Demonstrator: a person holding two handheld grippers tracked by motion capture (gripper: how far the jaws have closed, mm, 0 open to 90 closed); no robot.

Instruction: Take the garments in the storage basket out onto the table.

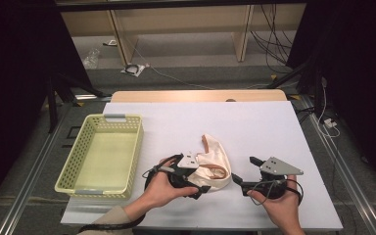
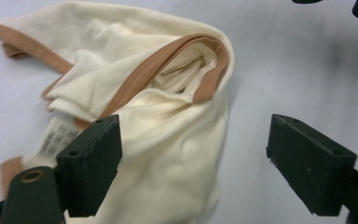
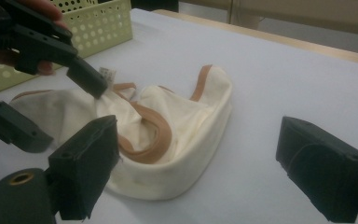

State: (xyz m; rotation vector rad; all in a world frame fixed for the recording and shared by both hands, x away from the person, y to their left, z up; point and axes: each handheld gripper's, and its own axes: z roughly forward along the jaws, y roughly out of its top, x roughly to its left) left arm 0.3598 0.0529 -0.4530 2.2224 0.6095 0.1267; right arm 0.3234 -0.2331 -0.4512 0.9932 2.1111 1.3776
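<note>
The table (image 1: 254, 122) is covered with a white sheet, and behind it are a grey floor, cables and pale wooden furniture between dark curtains. At the left of the sheet stands a yellow perforated basket (image 1: 127, 147). Just to its right, the left gripper (image 1: 196, 183) is at the cream garment with brown trim (image 1: 218, 164), its jaws wide apart; the left gripper view shows one jaw over the cloth and a small label (image 2: 56, 137). The right gripper view shows the garment's brown band curling inside. The right gripper (image 1: 242, 174), near the garment, is also wide open.
</note>
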